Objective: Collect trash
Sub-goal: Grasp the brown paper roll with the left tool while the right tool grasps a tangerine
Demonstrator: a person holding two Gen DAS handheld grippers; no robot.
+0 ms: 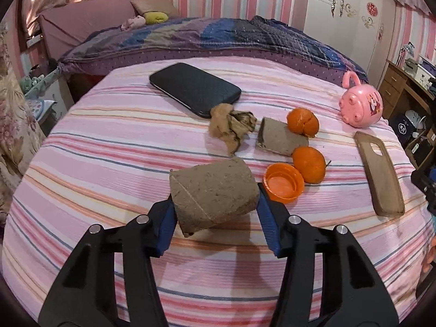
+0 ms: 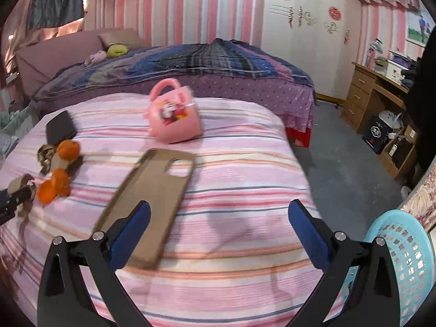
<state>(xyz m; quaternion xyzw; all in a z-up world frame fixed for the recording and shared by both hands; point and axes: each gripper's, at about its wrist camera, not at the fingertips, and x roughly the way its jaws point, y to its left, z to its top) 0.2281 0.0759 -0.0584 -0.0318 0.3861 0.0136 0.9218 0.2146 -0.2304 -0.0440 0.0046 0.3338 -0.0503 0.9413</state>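
Note:
In the left wrist view my left gripper (image 1: 215, 199) is shut on a brown cardboard tube (image 1: 212, 193), one blue pad on each end of it, just above the pink striped bedcover (image 1: 109, 150). Beyond it lie an orange bottle cap (image 1: 283, 184), two orange peels (image 1: 310, 163) (image 1: 302, 121), a flattened second tube (image 1: 280, 136) and a crumpled brown paper (image 1: 231, 126). My right gripper (image 2: 219, 204) stands open over the bedcover (image 2: 245, 190) with nothing between its fingers. Its left finger is over the end of a brown phone case (image 2: 152, 199).
A black phone (image 1: 194, 88) and a pink mug (image 1: 361, 106) on its side lie further back on the bed. A light blue perforated basket (image 2: 403, 259) stands by the bed's right side. Grey floor, a wooden desk (image 2: 362, 95) and a second bed (image 2: 190, 68) lie beyond.

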